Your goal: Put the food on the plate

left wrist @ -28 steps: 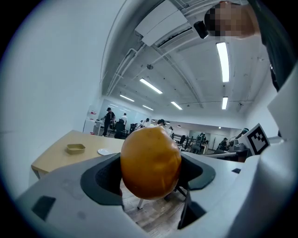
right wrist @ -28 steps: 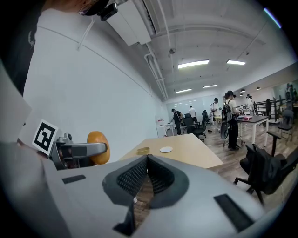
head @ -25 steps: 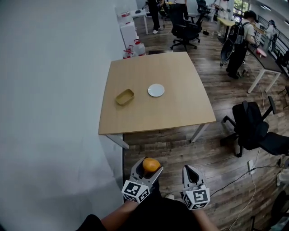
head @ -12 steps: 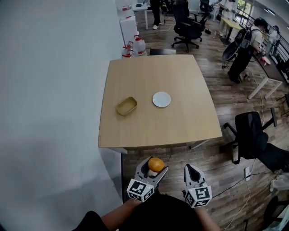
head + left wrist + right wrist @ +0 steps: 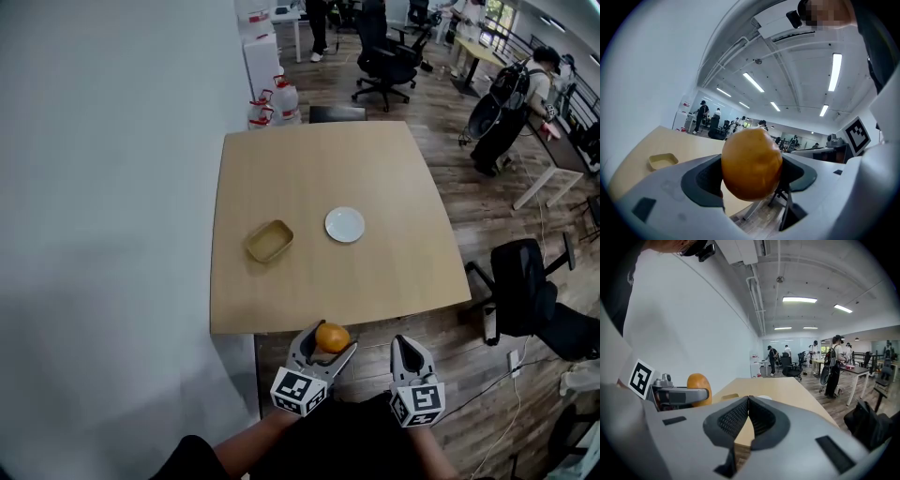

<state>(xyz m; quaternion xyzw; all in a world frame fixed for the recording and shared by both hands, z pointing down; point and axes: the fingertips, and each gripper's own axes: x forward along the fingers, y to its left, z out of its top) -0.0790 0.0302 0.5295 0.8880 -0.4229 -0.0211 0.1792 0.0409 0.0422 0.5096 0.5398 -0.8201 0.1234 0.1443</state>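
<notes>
Left tongs [image 5: 330,340] are clenched on the food, a round orange fruit [image 5: 332,335]; in the left gripper view the fruit is seen seated between the two dark pads, gripped on both flanks and standing proud above the jaws. Right tongs [image 5: 405,343] are closed on nothing, the jaws being pressed together with no gap in the right gripper view. Both tongs are held low, just off the near edge of the desk [image 5: 319,159], the left one roughly at the middle of that edge and the right one beside it, towards the near right corner. The fruit is thus carried in the air at the desk's near edge, not yet over the desktop proper. The white plate [image 5: 345,225] is noted near the middle of the desk, slightly towards the right edge, and is empty; it lies well apart from the fruit, ahead of the left tongs. A shallow beige tray [image 5: 270,241] is set near the plate on its left-edge side, apart from it. Step judged in hand: transport of the gripped fruit towards the plate; placing not yet done. Next move judged to call for the left tongs to be carried forward over the desk, lowered above the plate's centre clear of the tray, and released only close to the surface, since a round fruit is expected to roll.
</notes>
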